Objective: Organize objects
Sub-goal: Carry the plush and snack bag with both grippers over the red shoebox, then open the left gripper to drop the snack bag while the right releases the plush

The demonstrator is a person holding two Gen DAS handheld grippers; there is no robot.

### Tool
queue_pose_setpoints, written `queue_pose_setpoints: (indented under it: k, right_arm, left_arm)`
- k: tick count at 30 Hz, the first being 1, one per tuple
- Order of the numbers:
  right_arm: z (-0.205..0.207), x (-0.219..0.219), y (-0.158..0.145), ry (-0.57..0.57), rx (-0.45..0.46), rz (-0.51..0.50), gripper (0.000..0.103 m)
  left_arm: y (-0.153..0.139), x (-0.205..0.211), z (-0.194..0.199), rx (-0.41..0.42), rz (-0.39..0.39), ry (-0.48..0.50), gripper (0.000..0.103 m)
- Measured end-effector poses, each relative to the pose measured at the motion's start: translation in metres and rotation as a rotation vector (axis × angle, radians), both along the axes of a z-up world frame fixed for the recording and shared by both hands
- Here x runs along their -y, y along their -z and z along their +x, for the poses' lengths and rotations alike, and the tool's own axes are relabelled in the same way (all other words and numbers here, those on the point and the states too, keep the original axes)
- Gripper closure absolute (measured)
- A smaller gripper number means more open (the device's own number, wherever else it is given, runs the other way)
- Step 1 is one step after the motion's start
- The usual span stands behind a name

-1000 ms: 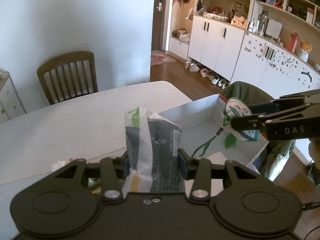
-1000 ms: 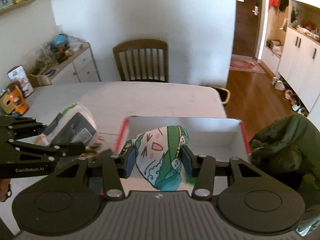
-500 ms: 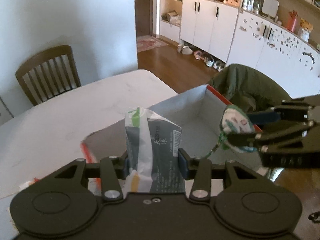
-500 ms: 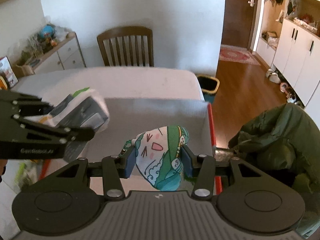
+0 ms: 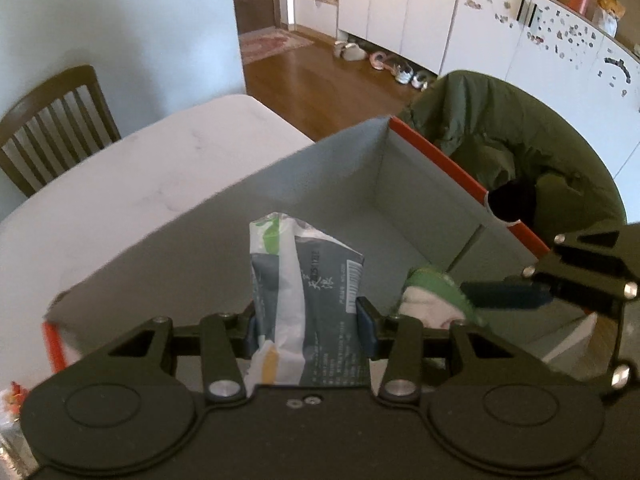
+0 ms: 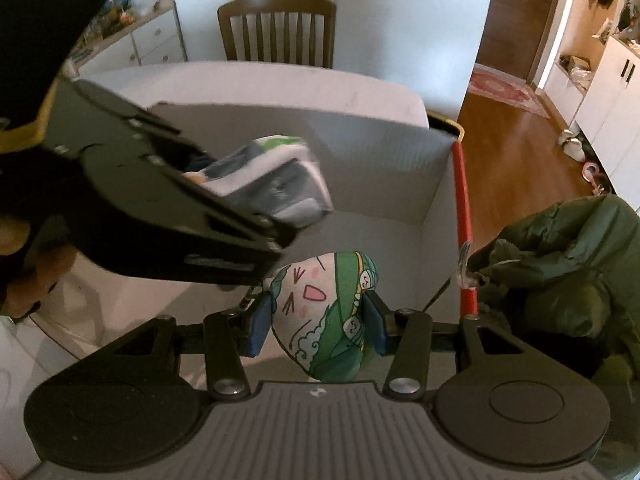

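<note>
1. Left gripper (image 5: pixel 306 330) clamped on a grey-and-white snack packet (image 5: pixel 304 280) with a green top, packet upright between the blue pads, held over the open box (image 5: pixel 420 196).
2. Right gripper (image 6: pixel 316 322) closed on a round green-and-white cartoon pouch (image 6: pixel 320 312), also held inside the box's opening, near its red-edged side.
3. In the right wrist view the left gripper (image 6: pixel 160 208) crosses from the left, packet (image 6: pixel 276 184) sticking out toward the box's far wall.
4. Box: grey-white inside, red rim (image 6: pixel 462 216), sits on a white table (image 5: pixel 140 168); inside floor looks bare where visible.
5. Table is pale with faint marbling, rounded corner; small colourful items at its near left edge (image 5: pixel 14 394), too blurred to tell.
6. Wooden slat-back chair (image 6: pixel 276 28) at the far side against a white wall.
7. Green jacket (image 5: pixel 512 152) draped over a seat just beside the box.
8. Room: wood floor (image 5: pixel 320 80), white cupboards (image 5: pixel 400 12), shoes (image 5: pixel 400 72) along them, red rug (image 6: pixel 504 90) by a dark door, white drawer unit (image 6: pixel 156 40) with clutter on top.
</note>
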State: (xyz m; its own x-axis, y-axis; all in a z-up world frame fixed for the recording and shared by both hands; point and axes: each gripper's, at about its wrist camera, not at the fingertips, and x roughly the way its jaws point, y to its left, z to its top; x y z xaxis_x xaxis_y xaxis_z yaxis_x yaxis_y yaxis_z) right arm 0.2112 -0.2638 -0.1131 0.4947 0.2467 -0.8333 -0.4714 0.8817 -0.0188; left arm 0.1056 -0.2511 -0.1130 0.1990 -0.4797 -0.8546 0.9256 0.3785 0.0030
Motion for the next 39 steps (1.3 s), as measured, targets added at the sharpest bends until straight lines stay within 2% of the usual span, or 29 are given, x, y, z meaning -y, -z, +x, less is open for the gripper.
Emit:
queue_pose_setpoints:
  k: [8,9,22,25,27,29,39]
  right_arm:
    - [0.007,-0.006,0.017,-0.013,-0.071,-0.037,0.054]
    - [0.007,-0.006,0.018,-0.014,-0.076,-0.038,0.054]
    - [0.014,-0.006,0.025,0.006,-0.109,-0.059,0.054]
    - [0.013,-0.004,0.024,0.011,-0.103,-0.048,0.053]
    - [0.011,-0.003,0.022,0.01,-0.096,-0.038,0.052]
    - [0.008,-0.004,0.02,0.01,-0.091,-0.032,0.052]
    - [-0.004,0.002,0.004,0.004,-0.052,0.006,0.045]
  left_arm:
    - [0.022,0.011,0.005,-0.032,0.064,-0.01,0.058]
    - [0.023,0.013,0.005,-0.027,0.072,0.029,0.058]
    - [0.038,0.012,0.006,-0.054,0.125,0.045,0.054]
    - [0.035,0.008,0.008,-0.052,0.12,0.034,0.047]
    - [0.031,0.005,0.008,-0.049,0.105,0.023,0.036]
    - [0.026,0.001,0.007,-0.034,0.089,0.024,0.032]
    - [0.008,-0.014,0.001,-0.024,0.044,0.004,0.031]
